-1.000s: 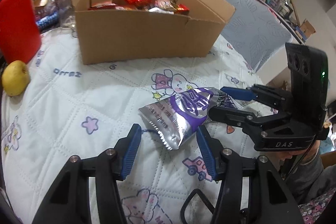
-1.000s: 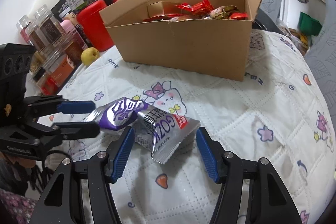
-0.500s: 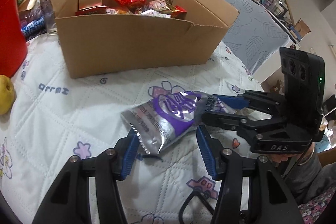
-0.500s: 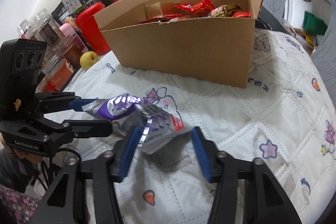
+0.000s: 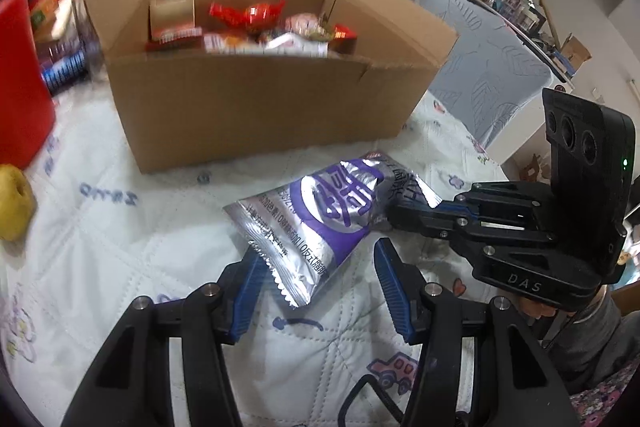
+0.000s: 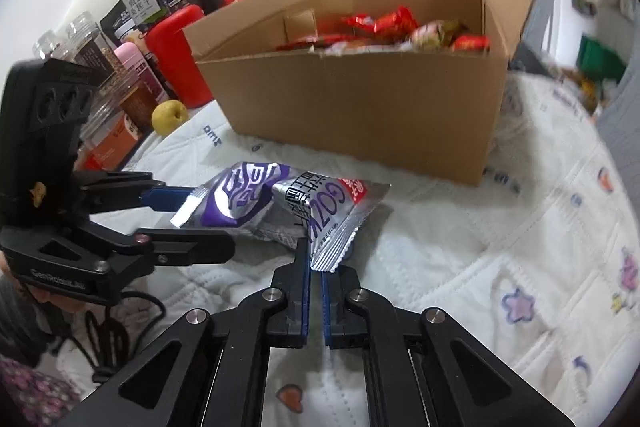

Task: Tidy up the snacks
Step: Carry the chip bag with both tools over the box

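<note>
A silver and purple snack bag [image 5: 320, 223] is held just above the quilted cloth, in front of an open cardboard box [image 5: 256, 99] full of red-wrapped snacks. My right gripper [image 6: 315, 267] is shut on the bag's near crimped edge [image 6: 332, 251]. In the left wrist view it [image 5: 404, 215] grips the bag's right end. My left gripper [image 5: 320, 279] is open, its fingers either side of the bag's lower end. In the right wrist view it [image 6: 188, 223] stands open around the bag's far end. The box [image 6: 360, 115] is behind.
A red container [image 5: 20, 87] and a yellow pear [image 5: 14, 203] are at the left of the box. Jars, bottles and packets [image 6: 132, 27] crowd the back left. A padded grey chair [image 5: 492, 83] stands beyond the table's right edge.
My right gripper has closed on the bag's edge; it was open around it before. The bag has lifted and shifted toward the box. My left gripper stayed open and moved closer to the box.
</note>
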